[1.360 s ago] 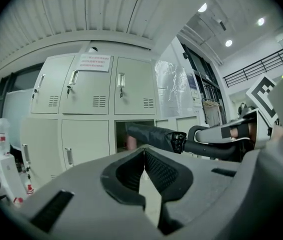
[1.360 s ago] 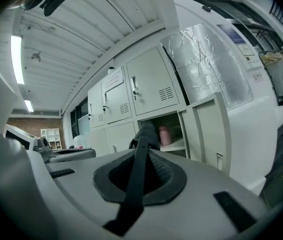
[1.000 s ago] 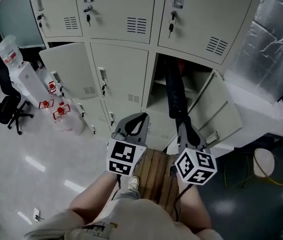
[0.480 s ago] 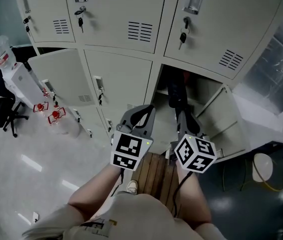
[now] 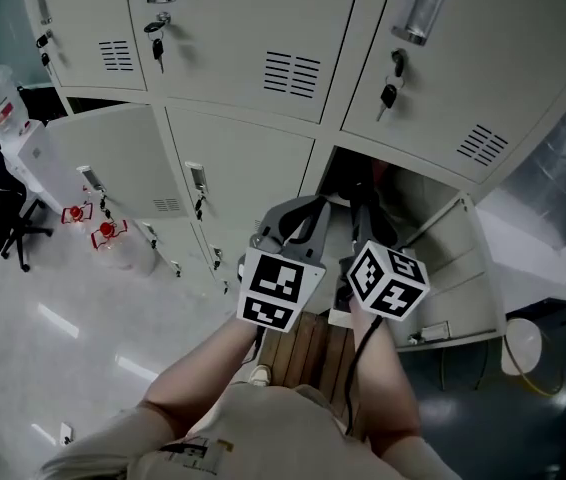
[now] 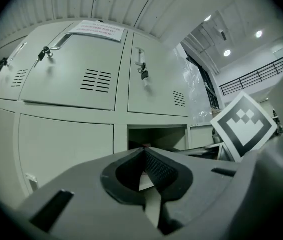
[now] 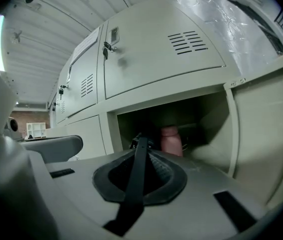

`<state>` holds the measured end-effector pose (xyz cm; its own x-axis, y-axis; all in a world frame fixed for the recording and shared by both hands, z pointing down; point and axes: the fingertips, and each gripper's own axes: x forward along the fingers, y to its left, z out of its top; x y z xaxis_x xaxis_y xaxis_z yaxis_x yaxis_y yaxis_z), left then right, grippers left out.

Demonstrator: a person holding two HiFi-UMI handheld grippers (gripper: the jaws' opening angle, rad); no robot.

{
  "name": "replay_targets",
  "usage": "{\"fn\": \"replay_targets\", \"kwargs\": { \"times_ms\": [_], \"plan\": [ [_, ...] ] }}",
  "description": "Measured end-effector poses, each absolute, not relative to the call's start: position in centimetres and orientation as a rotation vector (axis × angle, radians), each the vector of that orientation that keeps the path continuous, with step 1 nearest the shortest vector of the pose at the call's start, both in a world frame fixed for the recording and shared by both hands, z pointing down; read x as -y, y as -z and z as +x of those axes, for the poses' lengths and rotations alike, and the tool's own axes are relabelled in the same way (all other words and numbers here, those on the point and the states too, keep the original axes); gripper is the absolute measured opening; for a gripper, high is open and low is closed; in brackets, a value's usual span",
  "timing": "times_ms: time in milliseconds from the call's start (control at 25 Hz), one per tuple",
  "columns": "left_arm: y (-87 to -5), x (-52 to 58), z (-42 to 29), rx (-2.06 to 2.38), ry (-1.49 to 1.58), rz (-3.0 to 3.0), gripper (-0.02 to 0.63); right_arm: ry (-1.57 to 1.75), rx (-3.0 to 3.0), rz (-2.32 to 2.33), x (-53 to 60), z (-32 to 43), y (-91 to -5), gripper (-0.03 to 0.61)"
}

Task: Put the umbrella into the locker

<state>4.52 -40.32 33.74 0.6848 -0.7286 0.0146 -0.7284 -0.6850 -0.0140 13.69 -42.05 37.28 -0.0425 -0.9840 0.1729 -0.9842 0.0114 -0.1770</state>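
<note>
Inside the open locker the umbrella seems nearly placed; right tongs clamp its strap, left tongs closed, empty; release remains.

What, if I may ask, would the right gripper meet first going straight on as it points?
Probably the pinkish cylindrical object inside the open grey metal locker compartment, though depth is unclear.

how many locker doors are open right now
2. The left door, middle row, stands ajar; the right door is swung wide from its compartment. Lower rows are partly hidden, so more are possible.
</note>
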Motion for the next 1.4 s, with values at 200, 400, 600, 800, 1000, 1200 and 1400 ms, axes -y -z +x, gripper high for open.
{"fn": "replay_targets", "kwargs": {
  "times_ms": [200, 400, 600, 800, 1000, 1200, 1400],
  "plan": [
    [-34.2, 42.2, 5.6, -1.251, 0.041, -2.887, 0.011, -0.408, 2.22, 2.146, 44.8, 13.9, -38.0, 0.015],
    [-34.8, 44.0, 5.8, -1.284, 0.073, -2.855, 0.011, -0.445, 2.21, 2.12, 47.0, 14.6, -38.9, 0.015],
    [-34.5, 45.1, 6.7, -1.305, 0.079, -2.809, 0.011, -0.43, 2.2, 2.101, 48.9, 15.1, -39.6, 0.015],
    [-35.2, 45.9, 7.3, -1.321, 0.08, -2.845, 0.011, -0.416, 2.198, 2.067, 50.8, 15.2, -39.9, 0.015],
    [-36.0, 46.4, 7.7, -1.338, 0.084, -2.867, 0.011, -0.392, 2.181, 2.041, 52.5, 15.5, -40.8, 0.017],
    [-37.0, 46.6, 8.3, -1.344, 0.104, -2.879, 0.011, -0.406, 2.148, 2.0, 53.7, 15.7, -42.7, 0.018],
    [-37.6, 47.0, 8.0, -1.384, 0.132, -2.859, 0.011, -0.374, 2.126, 2.007, 55.2, 15.9, -43.4, 0.018]
  ]
}}
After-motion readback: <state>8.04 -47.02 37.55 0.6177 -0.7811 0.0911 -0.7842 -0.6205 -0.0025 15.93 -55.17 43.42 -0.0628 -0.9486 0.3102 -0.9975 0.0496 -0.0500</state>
